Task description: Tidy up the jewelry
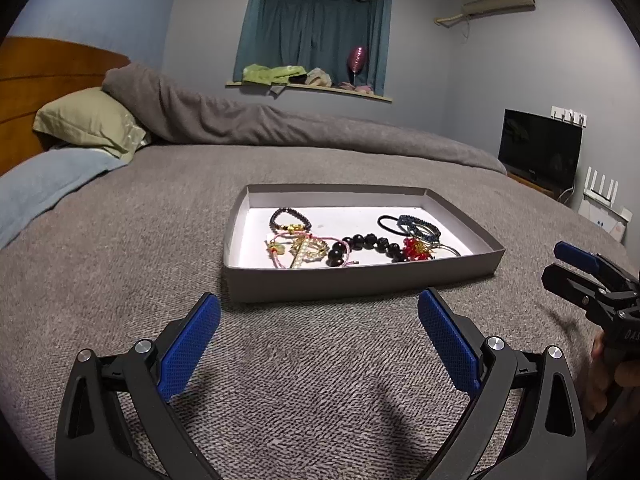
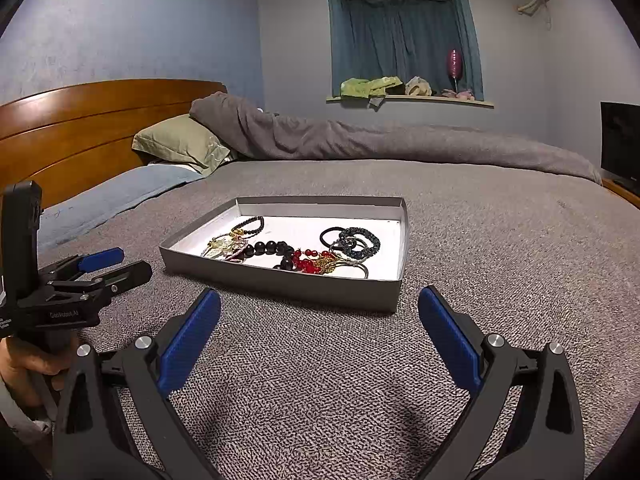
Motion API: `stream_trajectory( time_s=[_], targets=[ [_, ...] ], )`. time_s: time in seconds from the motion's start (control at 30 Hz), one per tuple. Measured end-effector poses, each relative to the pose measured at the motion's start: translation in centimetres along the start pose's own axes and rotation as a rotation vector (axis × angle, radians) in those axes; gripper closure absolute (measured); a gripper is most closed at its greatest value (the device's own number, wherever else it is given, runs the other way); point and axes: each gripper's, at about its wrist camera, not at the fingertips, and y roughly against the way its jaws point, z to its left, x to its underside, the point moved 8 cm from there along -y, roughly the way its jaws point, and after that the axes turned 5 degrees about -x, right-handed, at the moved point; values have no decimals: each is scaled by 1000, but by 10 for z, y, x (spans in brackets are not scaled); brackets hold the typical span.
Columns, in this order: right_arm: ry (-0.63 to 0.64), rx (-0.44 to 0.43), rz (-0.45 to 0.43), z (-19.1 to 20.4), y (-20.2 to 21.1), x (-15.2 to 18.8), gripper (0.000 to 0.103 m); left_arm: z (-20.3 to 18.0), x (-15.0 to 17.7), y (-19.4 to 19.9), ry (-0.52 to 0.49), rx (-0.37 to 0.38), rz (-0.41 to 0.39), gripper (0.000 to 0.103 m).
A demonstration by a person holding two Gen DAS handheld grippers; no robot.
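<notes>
A shallow grey box [image 1: 352, 284] [image 2: 280, 286] with a white floor lies on the grey bedspread. Inside lie a large black bead bracelet [image 1: 368, 242] [image 2: 268, 248], a small dark bead bracelet [image 1: 290, 218] [image 2: 252, 225], pink and gold pieces [image 1: 300, 250] [image 2: 224, 248], red beads [image 1: 416, 249] [image 2: 308, 262], a blue beaded ring [image 1: 420, 226] [image 2: 360, 240] and a black hair tie [image 1: 390, 224] [image 2: 330, 234]. My left gripper [image 1: 319, 312] [image 2: 120, 264] is open and empty, short of the box. My right gripper [image 2: 319, 312] [image 1: 560, 260] is open and empty, short of the box's right corner.
The bed [image 1: 120, 280] stretches around the box. A rolled grey duvet [image 1: 280, 124] lies along the far side. Pillows [image 1: 88, 124] and a wooden headboard [image 2: 80, 128] are at the left. A TV [image 1: 540, 148] and router stand at the right wall.
</notes>
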Motion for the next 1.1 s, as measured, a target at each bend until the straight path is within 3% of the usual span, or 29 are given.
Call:
stream_trajectory(
  time_s=[1.1],
  targets=[
    [-3,3,-1,-1,1,0,5,-4,0,4,-26,3,-17,5]
  ],
)
